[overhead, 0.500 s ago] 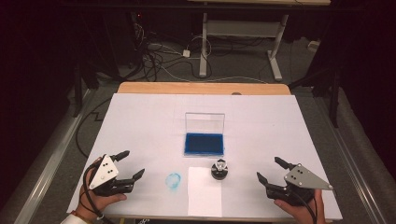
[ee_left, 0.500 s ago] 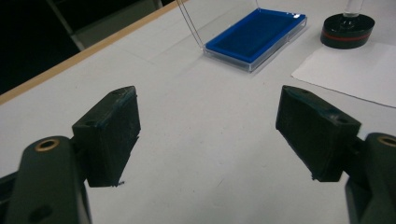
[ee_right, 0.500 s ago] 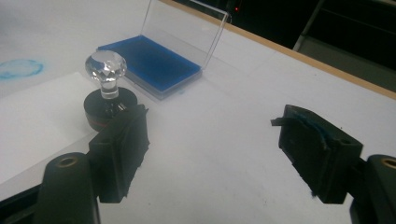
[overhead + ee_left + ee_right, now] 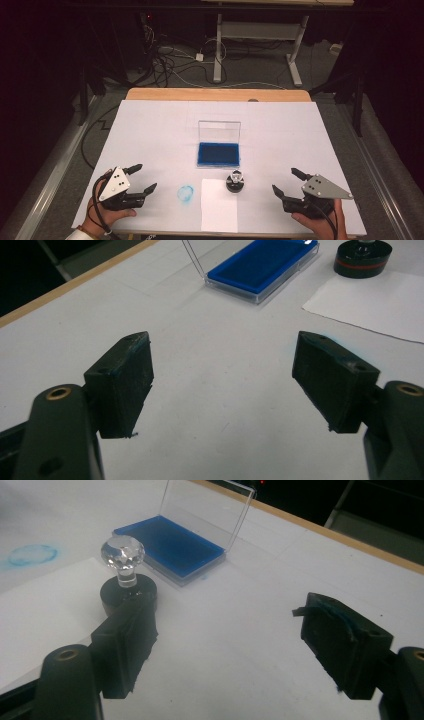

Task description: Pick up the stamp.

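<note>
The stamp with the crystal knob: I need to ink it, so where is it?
In the high view the stamp stands mid-table, just in front of the open blue ink pad, at the white paper sheet's far right corner.

no readable text, no labels, no brands, no numbers, no signs on anything

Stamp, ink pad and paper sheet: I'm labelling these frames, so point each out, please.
Stamp [image 4: 123,550]: right gripper view, on its faceted crystal knob.
Ink pad [image 4: 218,153]: high view, on the blue pad surface.
Paper sheet [image 4: 218,212]: high view, on its bare middle.
</note>
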The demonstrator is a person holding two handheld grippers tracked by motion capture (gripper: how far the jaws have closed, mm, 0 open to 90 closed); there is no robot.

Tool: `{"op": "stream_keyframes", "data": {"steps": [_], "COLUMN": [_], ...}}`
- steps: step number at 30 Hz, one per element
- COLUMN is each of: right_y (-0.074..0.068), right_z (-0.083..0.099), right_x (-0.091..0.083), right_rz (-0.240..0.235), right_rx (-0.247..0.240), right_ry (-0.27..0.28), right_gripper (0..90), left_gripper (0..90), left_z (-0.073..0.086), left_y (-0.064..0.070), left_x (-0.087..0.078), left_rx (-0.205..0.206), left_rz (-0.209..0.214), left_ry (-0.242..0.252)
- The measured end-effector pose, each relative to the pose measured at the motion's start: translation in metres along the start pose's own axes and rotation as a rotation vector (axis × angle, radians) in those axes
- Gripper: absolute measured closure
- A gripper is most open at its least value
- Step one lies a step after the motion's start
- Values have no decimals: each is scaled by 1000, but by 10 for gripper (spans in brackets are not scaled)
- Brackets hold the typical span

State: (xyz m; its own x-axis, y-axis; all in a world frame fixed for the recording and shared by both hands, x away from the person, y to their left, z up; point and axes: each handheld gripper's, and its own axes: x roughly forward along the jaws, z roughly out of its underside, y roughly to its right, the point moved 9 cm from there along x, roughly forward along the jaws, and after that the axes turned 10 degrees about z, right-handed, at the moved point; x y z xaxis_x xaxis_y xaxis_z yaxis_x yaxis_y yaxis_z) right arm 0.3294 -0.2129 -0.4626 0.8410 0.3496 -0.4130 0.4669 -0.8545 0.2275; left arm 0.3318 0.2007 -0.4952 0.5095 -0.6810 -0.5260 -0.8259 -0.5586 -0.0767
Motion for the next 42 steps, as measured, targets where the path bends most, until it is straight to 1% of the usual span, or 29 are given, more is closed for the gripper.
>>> {"op": "stream_keyframes", "data": {"steps": [1,2,5,8,9,11,13,14,18,19,20,21,22,24,25,26,27,28,30,31,32,33,34,36,37,38,40,41,42], "right_y": [-2,-4,-8,-14,-17,-23,-33,-36,-53,-53,-62,-66,-71,-78,-80,-81,-82,-83,-84,-85,-86,-88,-88,-90,-90,-90,-91,-91,-92], "right_z": [-1,-3,-9,-14,-15,-19,-20,-21,-28,-28,-31,-32,-32,-32,-30,-28,-28,-28,-26,-26,-25,-24,-24,-24,-25,-25,-26,-25,-25], "right_x": [1,2,7,14,17,23,29,33,47,47,56,59,63,72,76,81,85,89,94,97,97,99,99,100,100,101,100,100,100], "right_rz": [-24,-34,-57,-83,-100,-128,-176,-183,-225,-225,-236,-251,-262,-251,-256,-247,-236,-243,-244,-251,-264,-275,-266,-281,-278,-273,-292,-290,-293], "right_rx": [9,15,6,-9,-14,-17,-24,-41,-71,-71,-90,-94,-103,-123,-131,-141,-132,-121,-135,-128,-121,-139,-139,-141,-140,-138,-136,-138,-141], "right_ry": [-5,-7,-6,-20,-27,-49,-79,-90,-119,-119,-147,-156,-179,-210,-230,-253,-262,-266,-285,-279,-288,-295,-293,-287,-282,-276,-273,-275,-275], "right_gripper": [209,205,202,190,179,168,169,169,180,180,213,220,230,237,262,273,270,278,305,315,358,367,382,444,448,484,539,562,563], "left_gripper": [235,235,235,235,235,235,235,236,235,235,235,235,235,235,235,235,235,235,235,235,235,235,235,235,235,235,235,235,235], "left_z": [0,0,0,2,3,4,5,5,8,8,8,9,10,11,11,12,12,12,12,13,13,13,13,14,14,14,14,14,14], "left_y": [0,1,2,2,1,1,1,1,1,1,1,1,1,0,0,-1,0,0,-1,-1,-1,-1,-1,0,0,1,2,2,2], "left_x": [0,0,2,4,5,6,6,6,8,8,9,8,8,8,8,7,6,6,5,5,5,5,5,6,6,7,8,8,9], "left_rx": [0,-1,-3,-8,-13,-22,-24,-22,-25,-25,-25,-22,-25,-29,-29,-32,-33,-33,-32,-35,-34,-34,-34,-33,-32,-31,-29,-28,-27], "left_rz": [0,6,7,10,9,9,12,6,-1,-1,1,-4,-5,-7,-7,-6,-4,-4,-4,1,0,1,5,7,10,13,16,17,18], "left_ry": [0,-1,-11,-24,-28,-32,-32,-41,-59,-59,-64,-70,-72,-77,-77,-76,-76,-76,-77,-76,-79,-79,-79,-83,-84,-86,-89,-92,-96]}}
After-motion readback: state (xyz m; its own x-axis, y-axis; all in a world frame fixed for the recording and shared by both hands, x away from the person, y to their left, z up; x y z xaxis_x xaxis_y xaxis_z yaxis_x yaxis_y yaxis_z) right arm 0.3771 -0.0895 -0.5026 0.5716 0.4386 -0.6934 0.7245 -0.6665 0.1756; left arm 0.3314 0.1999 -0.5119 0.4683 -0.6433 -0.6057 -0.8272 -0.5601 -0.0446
